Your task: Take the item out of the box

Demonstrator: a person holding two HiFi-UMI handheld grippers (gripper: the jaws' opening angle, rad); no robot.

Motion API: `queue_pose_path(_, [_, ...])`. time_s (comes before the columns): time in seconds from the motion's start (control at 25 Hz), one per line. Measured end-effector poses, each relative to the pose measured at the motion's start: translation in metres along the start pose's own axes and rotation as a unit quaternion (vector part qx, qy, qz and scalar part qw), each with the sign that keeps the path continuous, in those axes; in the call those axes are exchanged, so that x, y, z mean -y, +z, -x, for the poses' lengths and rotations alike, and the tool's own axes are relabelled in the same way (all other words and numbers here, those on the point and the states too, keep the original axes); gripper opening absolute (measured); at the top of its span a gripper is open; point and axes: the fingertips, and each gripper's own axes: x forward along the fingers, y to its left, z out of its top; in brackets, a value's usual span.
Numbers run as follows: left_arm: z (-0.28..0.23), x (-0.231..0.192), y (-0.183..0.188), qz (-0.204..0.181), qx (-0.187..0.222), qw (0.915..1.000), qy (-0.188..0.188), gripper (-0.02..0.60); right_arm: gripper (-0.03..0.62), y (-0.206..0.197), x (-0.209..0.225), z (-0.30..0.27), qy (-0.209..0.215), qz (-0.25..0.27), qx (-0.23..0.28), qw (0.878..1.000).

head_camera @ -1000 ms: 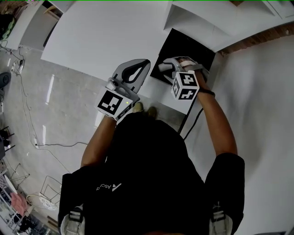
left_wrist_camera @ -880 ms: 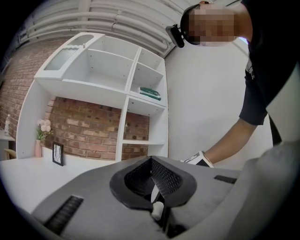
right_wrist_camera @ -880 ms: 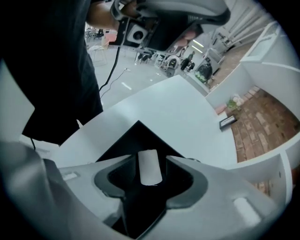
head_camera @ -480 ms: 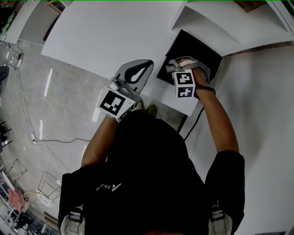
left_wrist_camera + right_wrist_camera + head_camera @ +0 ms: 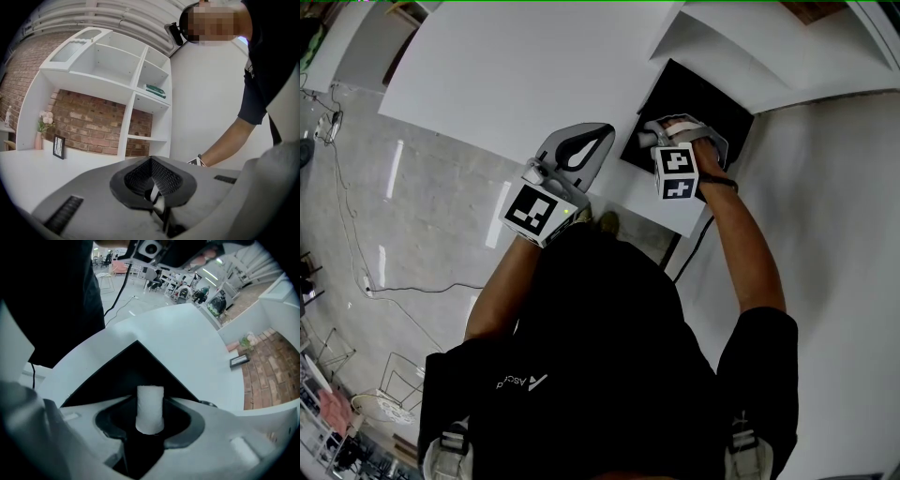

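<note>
Right gripper [image 5: 150, 403] jaws closing round, not yet pinching, an upright white cylindrical roll [image 5: 150, 408] over the black square box [image 5: 133, 364]. The roll shows in the right gripper view only. Left gripper [image 5: 602, 129] clenched, empty, at box's 9 o'clock. Both forearms reach toward 12 o'clock.

Soft even light, shadows faint. Glare streaks on floor [image 5: 398, 178], left of my head view. My gripper views fisheye hard, black corners; close foreground goes soft.
</note>
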Motion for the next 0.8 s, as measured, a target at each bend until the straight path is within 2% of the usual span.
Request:
queue_pose_path(0.12, [-0.002,0.0,0.0,0.0,-0.002,1.0,-0.004,-0.002,0.172,0.002,0.0,0.009,-0.008,-0.026,0.013,1.0])
queue_pose_path(0.24, [-0.004,0.0,-0.001,-0.002,-0.005,0.9999,-0.009,-0.002,0.172,0.003,0.007,0.025,-0.037,-0.063,0.033,0.997])
queue_pose_path(0.4, [-0.009,0.006,-0.001,-0.008,-0.009,0.9997,-0.023,-0.002,0.172,0.006,0.017,0.059,-0.084,-0.137,0.08,0.984])
queue_pose_path(0.64, [-0.018,0.019,0.007,-0.021,-0.009,0.9987,-0.045,-0.002,0.172,0.017,0.029,0.117,-0.16,-0.212,0.144,0.953])
queue_pose_path(0.72, [-0.02,0.023,0.013,-0.025,-0.006,0.9984,-0.05,-0.002,0.172,0.021,0.033,0.14,-0.184,-0.243,0.17,0.937])
queue_pose_path(0.8, [-0.023,0.029,0.02,-0.028,-0.003,0.9981,-0.054,-0.002,0.172,0.021,0.037,0.164,-0.208,-0.278,0.202,0.916])
